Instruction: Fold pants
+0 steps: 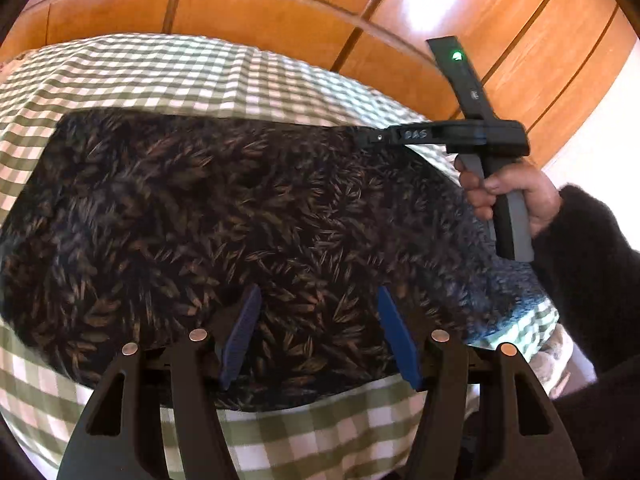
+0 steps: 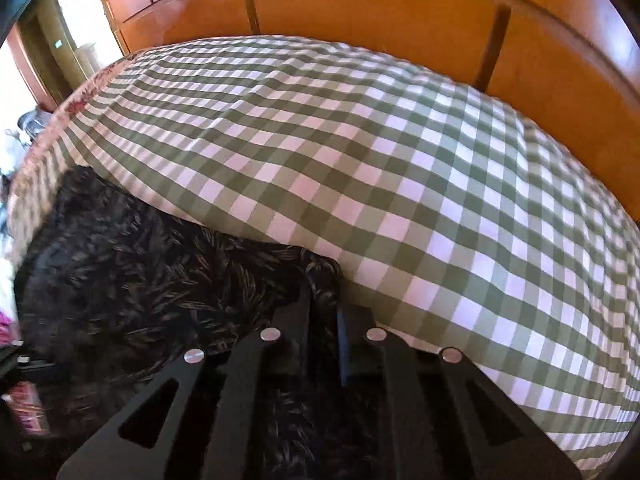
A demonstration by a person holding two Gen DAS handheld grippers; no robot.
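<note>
Nearest my left camera, the left gripper [image 1: 318, 334] hovers with its blue fingers [image 1: 240, 336] spread wide over the near edge of the pants [image 1: 224, 216], gripping nothing. The pants, dark with a tan leaf print, lie flat across the green-checked bedcover [image 1: 120, 72], which appears to cover a bed. Farther right, my right gripper [image 1: 370, 137] meets the far right corner of the cloth, with a hand [image 1: 508, 196] squeezing its grip. From the right wrist view, the right gripper [image 2: 324, 320] shows its fingers drawn narrow, pinching a ridge of the fabric. Beyond the bedcover stand orange wooden panels [image 1: 280, 12].

I judge the step in hand to be securing two corners of one end before carrying it over. To do it well, I should lower the left fingers astride the near edge, close on all the layers at that corner, match the height of the right grip, and keep the cloth taut between both.
</note>
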